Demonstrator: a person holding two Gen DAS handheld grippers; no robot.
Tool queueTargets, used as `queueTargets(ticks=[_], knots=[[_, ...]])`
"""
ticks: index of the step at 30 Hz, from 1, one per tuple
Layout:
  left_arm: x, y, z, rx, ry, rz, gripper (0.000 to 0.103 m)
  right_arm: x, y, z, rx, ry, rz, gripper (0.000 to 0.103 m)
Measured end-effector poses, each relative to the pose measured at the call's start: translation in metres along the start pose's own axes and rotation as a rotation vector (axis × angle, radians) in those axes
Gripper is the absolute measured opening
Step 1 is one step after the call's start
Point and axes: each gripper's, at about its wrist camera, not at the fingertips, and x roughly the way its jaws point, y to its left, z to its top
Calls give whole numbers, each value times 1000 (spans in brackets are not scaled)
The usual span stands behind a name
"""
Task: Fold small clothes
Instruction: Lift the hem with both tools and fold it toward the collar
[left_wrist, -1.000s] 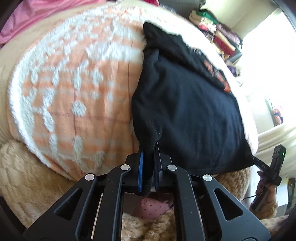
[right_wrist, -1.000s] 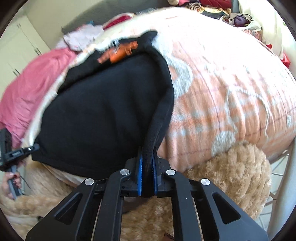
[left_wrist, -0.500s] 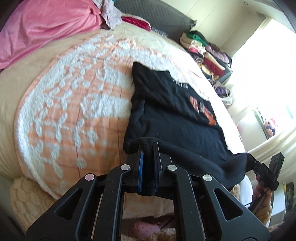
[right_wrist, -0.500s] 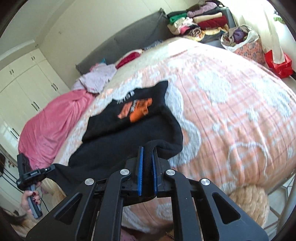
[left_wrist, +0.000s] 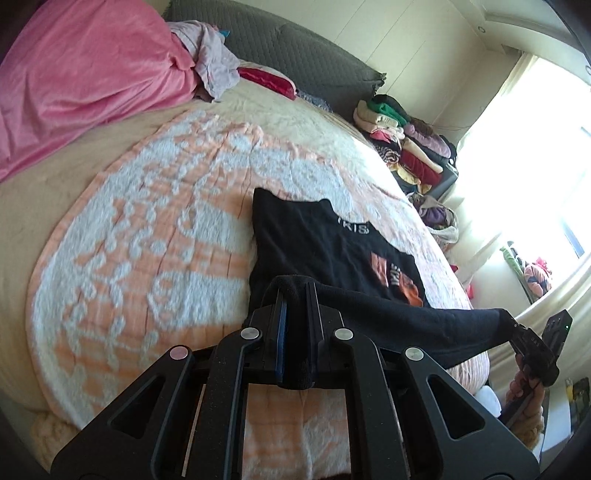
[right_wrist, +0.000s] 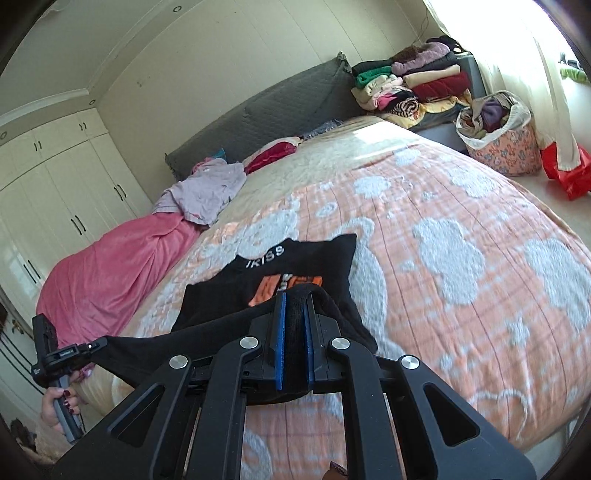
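Left tool (left_wrist: 293, 295): your left tool is clamped on one near corner of the black shirt (left_wrist: 325, 251), the fabric bunched over and between its fingers, so that corner is yours to steer.
Right tool (right_wrist: 293, 299): it is clamped the same way on the other near corner; a thick band of black cloth fills the gap between the blue pads (right_wrist: 279, 339).
Lifted hem: the near edge hangs in a taut line between your two tools, clear of the bed, likely so you can carry it over the rest of the shirt as one straight fold line.
Shirt body: the far part lies flat on the orange-and-white blanket (left_wrist: 155, 258), print side up, with white lettering and an orange graphic showing; resting there, it anchors the fold.
Step in hand: you appear to be bringing the bottom half up toward the collar end; the fold is not yet laid down.
Watch for: uneven height between your hands would skew the crease.
Pink blanket (right_wrist: 110, 266): heaped along the far left side of the bed, well apart from the shirt.
Clothes stack (right_wrist: 413, 88): piled beyond the bed by the grey headboard (right_wrist: 288, 96), clear of your working area.
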Motion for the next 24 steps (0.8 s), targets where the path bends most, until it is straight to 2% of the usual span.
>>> queueTargets(ticks=[7, 12, 24], knots=[[18, -16, 31, 51, -42, 24, 3, 35, 2, 33, -24, -12, -16, 8], [30, -23, 48, 68, -55, 34, 3, 52, 3, 45, -43, -21, -38, 8], [74, -25, 65, 128, -54, 127, 3, 85, -7, 50, -30, -5, -92, 8]])
